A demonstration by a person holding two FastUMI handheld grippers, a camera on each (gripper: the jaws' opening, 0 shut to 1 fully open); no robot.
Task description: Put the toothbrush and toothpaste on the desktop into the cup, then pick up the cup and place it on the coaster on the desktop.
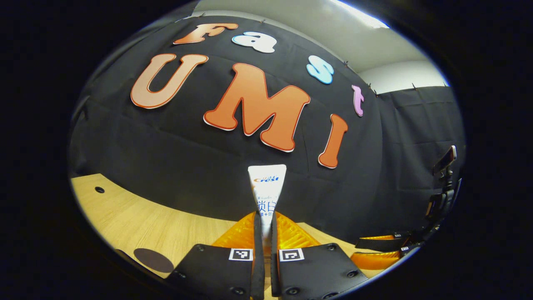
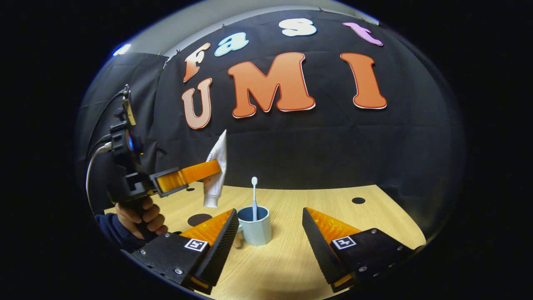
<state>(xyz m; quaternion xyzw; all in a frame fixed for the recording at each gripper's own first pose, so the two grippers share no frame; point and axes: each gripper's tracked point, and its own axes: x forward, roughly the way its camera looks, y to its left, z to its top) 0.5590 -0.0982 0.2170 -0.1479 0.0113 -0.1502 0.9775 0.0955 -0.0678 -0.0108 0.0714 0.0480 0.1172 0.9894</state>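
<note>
My left gripper (image 1: 266, 223) is shut on a white toothpaste tube (image 1: 267, 185), which stands upright between its fingers. In the right gripper view the same left gripper (image 2: 210, 168) holds the toothpaste tube (image 2: 216, 166) in the air, cap end down, above and to the left of the cup. The pale blue cup (image 2: 255, 228) stands on the wooden desktop (image 2: 291, 258) with a white toothbrush (image 2: 254, 192) upright in it. My right gripper (image 2: 270, 211) is open, and the cup sits a little beyond it, close to its left finger. A dark round coaster (image 2: 199, 218) lies left of the cup.
The coaster (image 1: 153, 260) lies on the desktop (image 1: 137, 221) at lower left in the left gripper view, with the right gripper (image 1: 357, 248) low at the right. A hand (image 2: 137, 216) holds the left gripper. Small dark holes (image 2: 358, 200) dot the desktop. The black cloth wall closes the back.
</note>
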